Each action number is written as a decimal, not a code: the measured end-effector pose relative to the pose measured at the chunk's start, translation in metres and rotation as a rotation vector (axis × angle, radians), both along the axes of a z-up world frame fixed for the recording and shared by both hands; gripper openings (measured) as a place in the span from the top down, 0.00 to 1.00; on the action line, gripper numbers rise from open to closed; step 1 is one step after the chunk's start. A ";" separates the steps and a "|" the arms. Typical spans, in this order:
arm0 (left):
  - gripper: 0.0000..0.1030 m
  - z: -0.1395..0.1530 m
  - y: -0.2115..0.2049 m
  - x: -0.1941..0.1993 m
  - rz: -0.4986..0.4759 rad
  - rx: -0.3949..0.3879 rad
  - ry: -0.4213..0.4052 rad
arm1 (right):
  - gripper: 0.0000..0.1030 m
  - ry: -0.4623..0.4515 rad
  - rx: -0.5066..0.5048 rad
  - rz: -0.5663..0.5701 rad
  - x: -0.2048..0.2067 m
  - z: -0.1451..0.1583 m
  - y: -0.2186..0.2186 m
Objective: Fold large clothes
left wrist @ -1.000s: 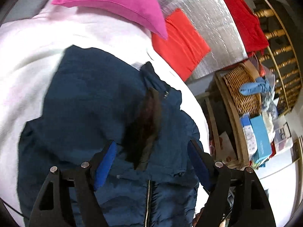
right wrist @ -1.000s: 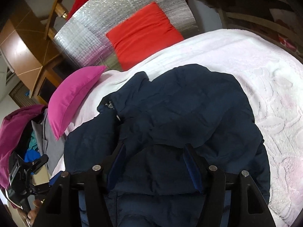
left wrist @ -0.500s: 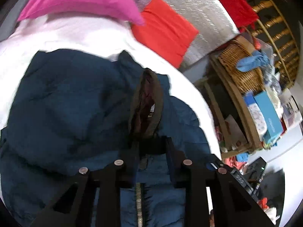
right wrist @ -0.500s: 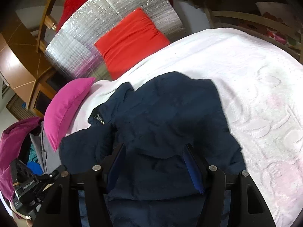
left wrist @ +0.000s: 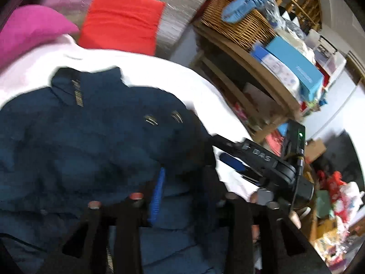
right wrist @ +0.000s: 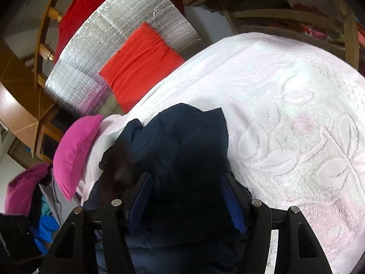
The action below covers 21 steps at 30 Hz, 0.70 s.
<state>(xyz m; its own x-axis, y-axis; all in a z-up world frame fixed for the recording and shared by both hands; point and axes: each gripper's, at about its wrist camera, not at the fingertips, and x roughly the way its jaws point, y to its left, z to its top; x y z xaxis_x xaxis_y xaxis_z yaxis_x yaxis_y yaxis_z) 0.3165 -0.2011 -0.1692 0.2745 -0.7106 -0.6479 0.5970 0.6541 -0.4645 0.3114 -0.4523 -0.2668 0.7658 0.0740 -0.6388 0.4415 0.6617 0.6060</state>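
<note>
**Lying on the bed: a navy jacket under two grippers**

Lying collar-up on the white bedspread (right wrist: 285, 105), the navy jacket (left wrist: 91, 141) fills the near part of both wrist views, zip running off the bottom edge. The left gripper (left wrist: 182, 189) has just been opening; its jaws stand partly apart over the jacket's front, pressing on nothing. The right gripper (right wrist: 184, 196) hangs parted above dark folds, also gripping nothing. On the wooden shelf unit (left wrist: 262, 75) a wicker basket (left wrist: 239, 27) holds a blue cloth (left wrist: 241, 6); beside it lie blue boxes (left wrist: 294, 68). A pink cushion (right wrist: 75, 153) and a red cushion (right wrist: 141, 64) sit at the bed's head. The left view is motion-blurred, shelf clutter unreadable.
</note>
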 end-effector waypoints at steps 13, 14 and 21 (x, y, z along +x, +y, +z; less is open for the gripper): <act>0.35 -0.013 0.181 0.075 0.615 0.145 0.032 | 0.34 0.007 0.141 0.028 0.012 -0.022 -0.006; 0.35 -0.025 0.196 0.083 0.652 0.178 0.087 | 0.33 0.005 0.139 0.030 0.012 -0.022 -0.005; 0.35 -0.076 0.236 0.104 0.694 0.204 0.254 | 0.33 0.048 0.012 0.072 0.029 -0.014 0.021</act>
